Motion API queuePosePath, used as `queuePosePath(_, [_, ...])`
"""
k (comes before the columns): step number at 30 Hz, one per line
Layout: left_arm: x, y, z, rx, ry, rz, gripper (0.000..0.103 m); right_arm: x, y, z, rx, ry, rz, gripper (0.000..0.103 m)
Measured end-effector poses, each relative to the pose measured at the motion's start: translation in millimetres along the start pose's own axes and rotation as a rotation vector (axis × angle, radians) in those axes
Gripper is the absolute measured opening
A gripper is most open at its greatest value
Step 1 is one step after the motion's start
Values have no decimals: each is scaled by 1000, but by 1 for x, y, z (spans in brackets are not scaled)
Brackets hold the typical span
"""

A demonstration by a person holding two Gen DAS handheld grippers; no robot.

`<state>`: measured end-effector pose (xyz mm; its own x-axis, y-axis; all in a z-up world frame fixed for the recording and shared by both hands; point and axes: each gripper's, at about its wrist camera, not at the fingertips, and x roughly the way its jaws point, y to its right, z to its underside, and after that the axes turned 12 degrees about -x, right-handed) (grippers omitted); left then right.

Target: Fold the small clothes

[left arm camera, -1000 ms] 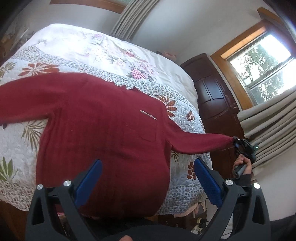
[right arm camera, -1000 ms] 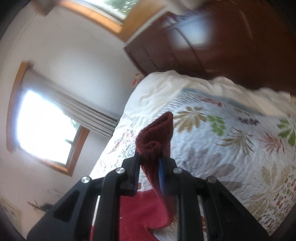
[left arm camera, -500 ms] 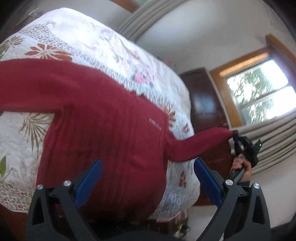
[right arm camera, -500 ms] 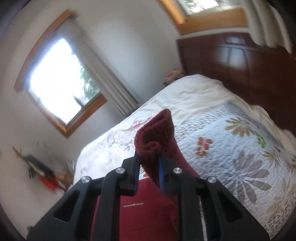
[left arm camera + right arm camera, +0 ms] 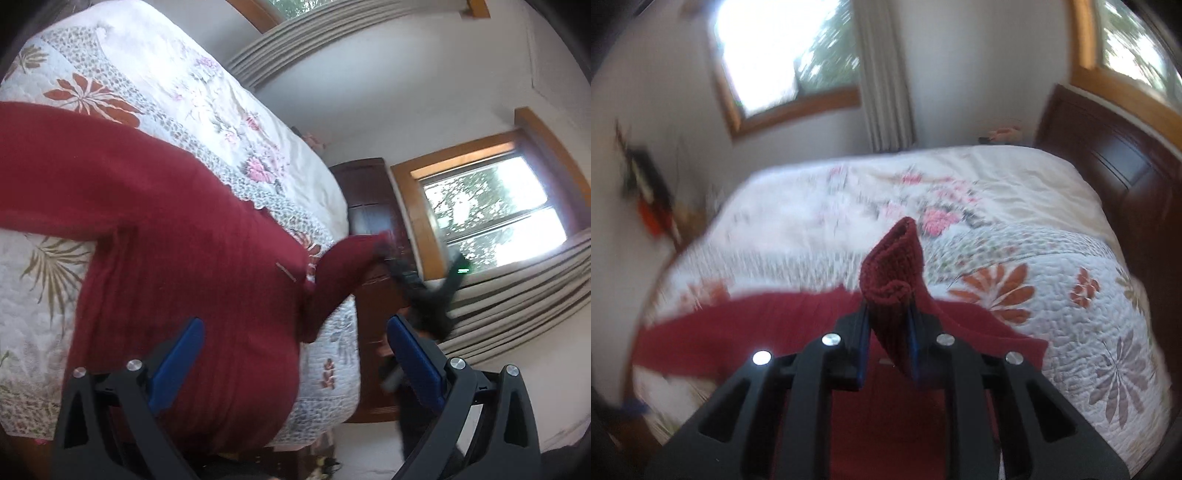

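only the right wrist view shows right gripper (image 5: 888, 332) jaws pinching the sweater cuff (image 5: 892, 269); left gripper (image 5: 295, 354) jaws gape empty.

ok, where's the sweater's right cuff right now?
The cuff is clamped in the right gripper, lifted above the sweater body near the bed's headboard-side edge; the left gripper hangs open over the hem.

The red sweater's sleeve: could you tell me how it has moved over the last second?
The right gripper, shut on the sleeve cuff, has carried it from out beyond the bed's edge inward over the red sweater. The left gripper stays open above the hem; the body stays flat on the quilt.
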<state>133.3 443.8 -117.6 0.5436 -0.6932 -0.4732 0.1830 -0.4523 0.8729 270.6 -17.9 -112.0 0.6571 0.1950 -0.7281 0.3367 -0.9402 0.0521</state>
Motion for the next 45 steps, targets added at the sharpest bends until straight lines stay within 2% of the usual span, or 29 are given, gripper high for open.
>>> queuePosePath(2, [1, -2, -8, -27, -26, 61, 99, 28, -33, 10, -75, -62, 5, 16])
queuePosePath(4, [2, 1, -15, -27, -36, 90, 99, 51, -56, 20, -124, -104, 6, 16])
queuePosePath(9, [21, 2, -33, -48, -80, 86, 99, 97, -107, 43, -232, -202, 3, 17])
queuePosePath(11, [36, -1, -40, -53, -114, 81, 99, 107, -117, 48, -246, -237, -21, 22])
queuePosePath(13, [53, -2, -47, -56, -139, 48, 99, 108, -120, 53, -212, -258, -89, 31])
queuePosePath(15, [74, -3, -53, -47, -172, 40, 99, 100, -109, 57, -129, -259, -163, 39])
queuePosePath(19, [110, -18, -66, -115, -212, 16, 99, 64, -69, 78, 29, -255, -205, 41])
queuePosePath(22, [146, -25, -74, -138, -254, -20, 99, 32, -42, 104, 70, -255, -169, 41])
queuePosePath(24, [169, -26, -75, -129, -294, -37, 99, 5, -19, 128, 119, -254, -133, 47])
queuePosePath(28, [222, -33, -73, -153, -368, -127, 99, -40, 19, 174, 257, -255, -74, 51])
queuePosePath(31, [247, -34, -72, -113, -367, -230, 99, -64, 37, 205, 406, -244, -58, 52])
queuePosePath(34, [258, -35, -70, -127, -369, -283, 97, -76, 40, 223, 489, -233, -50, 52])
queuePosePath(36, [264, -29, -69, -87, -369, -316, 81, -81, 39, 231, 537, -226, -64, 52])
queuePosePath(38, [271, -30, -71, -72, -377, -363, 51, -82, 30, 235, 570, -225, -92, 52])
queuePosePath(39, [273, -32, -73, -82, -373, -391, 44, -80, 30, 230, 571, -227, -101, 52])
queuePosePath(41, [273, -38, -78, -127, -361, -425, 21, -77, 23, 226, 555, -237, -120, 53])
queuePosePath(43, [270, -40, -82, -133, -345, -441, 12, -73, 12, 222, 530, -250, -147, 53])
queuePosePath(45, [264, -35, -86, -112, -333, -430, 9, -70, 3, 218, 505, -256, -163, 53])
